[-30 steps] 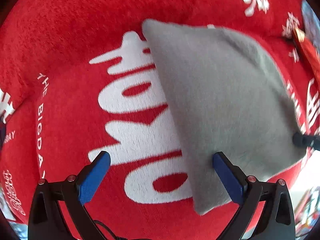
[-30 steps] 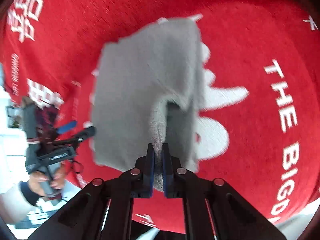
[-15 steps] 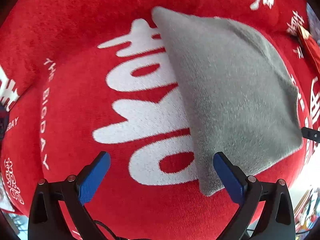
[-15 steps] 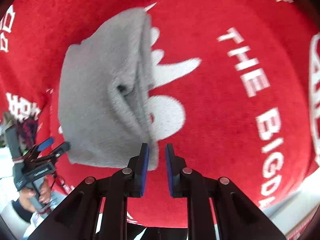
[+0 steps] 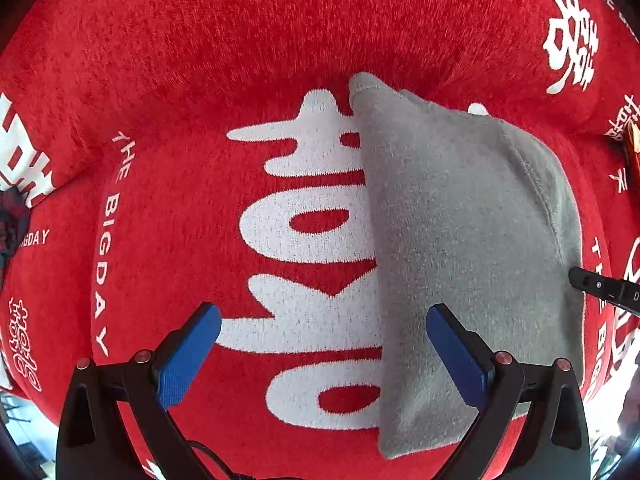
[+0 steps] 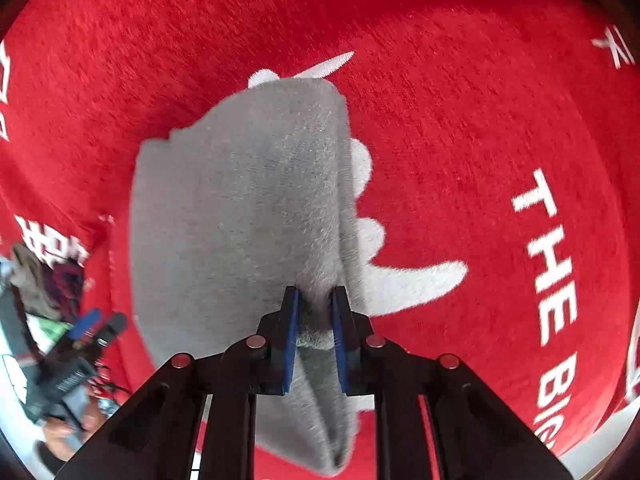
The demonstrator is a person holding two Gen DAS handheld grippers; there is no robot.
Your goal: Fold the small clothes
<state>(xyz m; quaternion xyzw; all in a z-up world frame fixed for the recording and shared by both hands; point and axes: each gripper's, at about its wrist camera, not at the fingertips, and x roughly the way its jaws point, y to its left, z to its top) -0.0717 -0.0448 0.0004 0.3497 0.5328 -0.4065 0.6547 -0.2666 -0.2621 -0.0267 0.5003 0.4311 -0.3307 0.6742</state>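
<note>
Nearest in the right wrist view, the right gripper has its blue pads set narrowly, with a raised fold of the gray cloth standing between them. Its jaws have just been closing in a little, after opening a moment before, and the fold fills the gap between the pads, so they appear to pinch it. From there the cloth spreads away to the left and far side, lying folded on the red blanket, with its doubled edge running along the right side from the gripper up to a rounded far corner. White printed characters and letters on the blanket show beyond and to the right of the cloth. At the left edge, well apart from the cloth, the left gripper shows small and blurred, with a person's hand below it.

In the left wrist view, the left gripper stands wide, holding nothing. Its left pad hangs over the bare blanket and its right pad over the near part of the cloth; whether that pad touches the cloth cannot be told. The cloth lies to the right of the large white character, covering its right edge, and narrows to a far corner. A dark tip of the right gripper reaches the cloth's right edge.
</note>
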